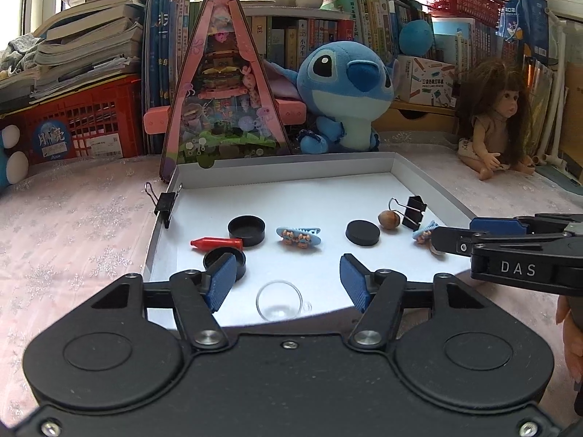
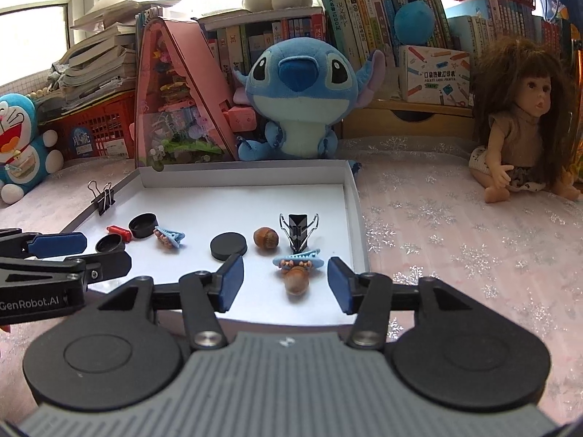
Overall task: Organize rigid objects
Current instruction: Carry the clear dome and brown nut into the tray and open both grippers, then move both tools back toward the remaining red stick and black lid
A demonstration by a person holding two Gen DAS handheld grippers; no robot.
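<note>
Both my grippers are wide apart and holding nothing, poised over the near edge of the white tray (image 1: 408,167). My left gripper (image 1: 286,284) frames a small clear glass cup (image 1: 278,300) lying on its side at the near edge; my right gripper (image 2: 284,284) frames a brown nut (image 2: 296,281) that touches a blue hair clip (image 2: 298,260) just beyond it.

The cup looks light, hard and slick, and likely breakable, so I would close on its round wall gently, across the widest part, not on the tiny handle. The nut is rigid, smooth and rounded, so it may roll or squirt out; I would pinch it across its middle and keep clear of the clip.

Farther in lie a second nut (image 2: 266,237), a flat black disc (image 2: 228,245), a binder clip (image 2: 298,231), two black caps (image 1: 246,230) (image 1: 224,260), a red crayon (image 1: 215,243) and another hair clip (image 1: 298,236), all spread apart. One more binder clip (image 1: 164,202) grips the tray's left wall.
</note>
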